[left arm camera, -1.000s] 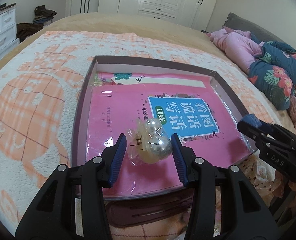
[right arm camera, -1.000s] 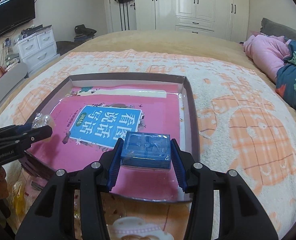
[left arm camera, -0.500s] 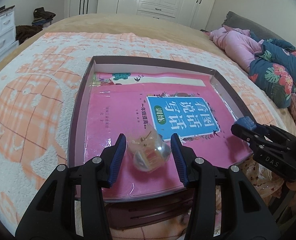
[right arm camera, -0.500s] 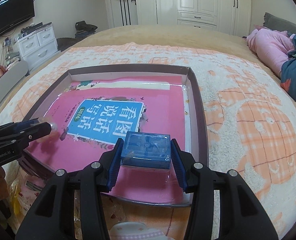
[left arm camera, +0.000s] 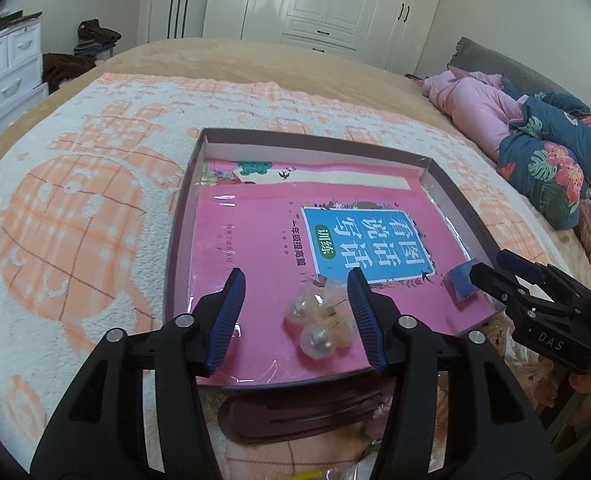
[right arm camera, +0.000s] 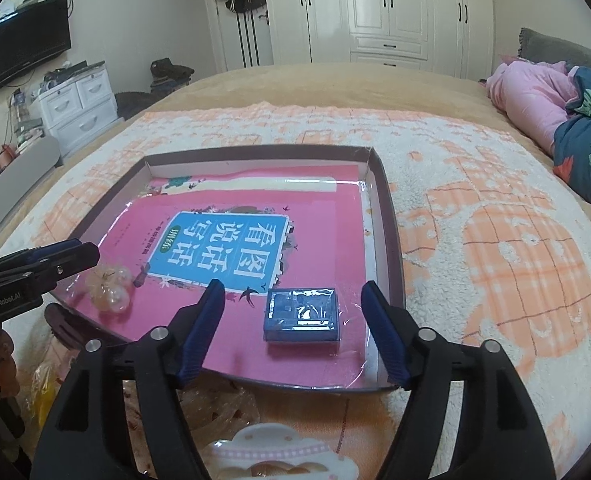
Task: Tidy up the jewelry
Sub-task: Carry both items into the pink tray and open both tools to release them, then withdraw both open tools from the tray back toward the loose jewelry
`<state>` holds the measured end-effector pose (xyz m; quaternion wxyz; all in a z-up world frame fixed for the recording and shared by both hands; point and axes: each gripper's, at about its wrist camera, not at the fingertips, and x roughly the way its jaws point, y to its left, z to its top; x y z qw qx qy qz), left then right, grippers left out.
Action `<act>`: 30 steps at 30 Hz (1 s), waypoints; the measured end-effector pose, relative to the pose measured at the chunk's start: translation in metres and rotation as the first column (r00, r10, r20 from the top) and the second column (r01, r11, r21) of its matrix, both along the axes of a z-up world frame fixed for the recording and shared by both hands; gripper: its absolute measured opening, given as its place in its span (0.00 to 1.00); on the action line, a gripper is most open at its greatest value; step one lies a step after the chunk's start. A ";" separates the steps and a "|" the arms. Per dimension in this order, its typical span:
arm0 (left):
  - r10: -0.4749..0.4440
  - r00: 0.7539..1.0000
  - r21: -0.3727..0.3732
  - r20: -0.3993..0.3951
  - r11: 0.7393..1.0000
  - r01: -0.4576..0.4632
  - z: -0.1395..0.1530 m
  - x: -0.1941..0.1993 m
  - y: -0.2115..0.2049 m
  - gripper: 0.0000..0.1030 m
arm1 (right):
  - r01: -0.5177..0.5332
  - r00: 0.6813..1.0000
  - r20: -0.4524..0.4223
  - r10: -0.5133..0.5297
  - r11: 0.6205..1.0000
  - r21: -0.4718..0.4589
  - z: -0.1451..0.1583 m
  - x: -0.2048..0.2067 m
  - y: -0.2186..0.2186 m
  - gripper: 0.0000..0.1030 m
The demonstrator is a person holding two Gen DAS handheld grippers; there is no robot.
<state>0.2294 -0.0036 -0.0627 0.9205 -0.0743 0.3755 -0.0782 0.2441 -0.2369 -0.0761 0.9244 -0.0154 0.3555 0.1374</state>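
Observation:
A small clear bag of pearl earrings [left arm camera: 319, 324] lies on the pink book [left arm camera: 263, 240] inside a shallow brown tray [left arm camera: 183, 216]. My left gripper [left arm camera: 295, 292] is open just above the bag, apart from it. A blue clear jewelry box [right arm camera: 301, 314] lies on the same book near the tray's right wall. My right gripper [right arm camera: 293, 304] is open around the box without touching it. The bag also shows in the right wrist view [right arm camera: 109, 286], beside the left gripper's fingers [right arm camera: 55, 260]. The box's corner shows in the left wrist view [left arm camera: 459, 280].
The tray [right arm camera: 387, 216] sits on an orange-and-white blanket [right arm camera: 495, 240] on a bed. A dark hair clip [left arm camera: 295, 416] lies before the tray's near edge. A pink-white trinket dish [right arm camera: 279, 456] and crinkled bags sit at the bottom. Pillows and quilts [left arm camera: 535, 152] lie at right.
Both grippers have opened. The left let the earring bag drop onto the book; the right released the blue box onto the book. Both cameras sit a little higher.

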 end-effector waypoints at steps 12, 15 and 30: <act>0.031 0.996 -0.005 0.079 1.000 -0.030 0.021 -0.024 0.005 0.71 | 0.006 0.995 0.100 -0.009 1.000 0.030 0.019 -0.028 -0.001 0.84; 0.038 0.995 -0.012 0.095 0.999 -0.037 0.025 -0.031 0.006 0.79 | 0.022 0.994 0.111 -0.026 0.999 0.035 0.023 -0.033 -0.002 0.87; 0.048 0.982 0.002 0.181 0.999 -0.049 0.038 -0.070 0.013 0.89 | 0.056 0.982 0.176 -0.063 0.997 0.044 0.036 -0.068 -0.010 0.93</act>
